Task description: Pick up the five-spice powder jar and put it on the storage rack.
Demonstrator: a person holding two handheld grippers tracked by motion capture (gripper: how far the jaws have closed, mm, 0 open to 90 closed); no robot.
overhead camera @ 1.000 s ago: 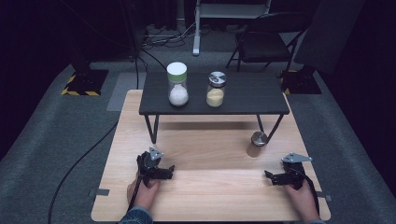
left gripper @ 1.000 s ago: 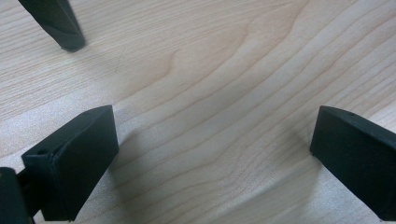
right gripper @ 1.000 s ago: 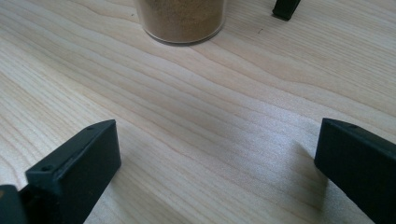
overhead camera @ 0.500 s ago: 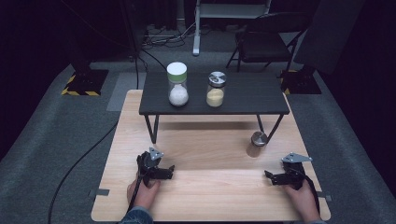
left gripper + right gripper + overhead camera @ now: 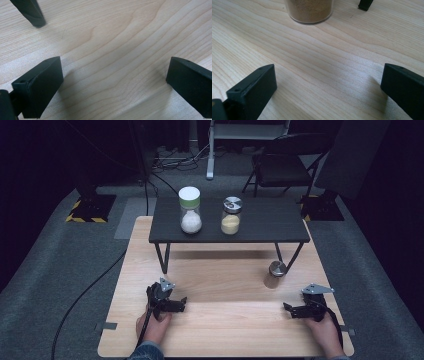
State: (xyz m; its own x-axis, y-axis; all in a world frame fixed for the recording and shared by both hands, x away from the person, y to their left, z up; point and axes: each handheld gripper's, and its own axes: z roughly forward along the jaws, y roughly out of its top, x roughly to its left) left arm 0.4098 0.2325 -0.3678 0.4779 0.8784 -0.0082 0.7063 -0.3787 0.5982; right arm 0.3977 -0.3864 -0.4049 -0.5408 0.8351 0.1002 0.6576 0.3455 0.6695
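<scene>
My left gripper (image 5: 182,303) rests low over the wooden table (image 5: 225,330) at the front left, held by a hand, jaws wide apart with only bare wood between them (image 5: 115,67). At the front right my right gripper (image 5: 288,309) is likewise open over bare wood (image 5: 328,71). A silver-lidded jar of brown powder (image 5: 276,273) stands on the table ahead of the right gripper, and its base (image 5: 309,10) is near in the right gripper view. On the black shelf (image 5: 270,222) stand a green-lidded jar of white grains (image 5: 190,210) and a silver-lidded jar of yellow powder (image 5: 231,215).
The shelf stands on thin black legs; one leg (image 5: 32,13) shows ahead of the left gripper and another foot (image 5: 365,4) beside the brown jar. Cables trail from both grippers. A folding chair (image 5: 280,165) and stands sit on the grey carpet beyond the table.
</scene>
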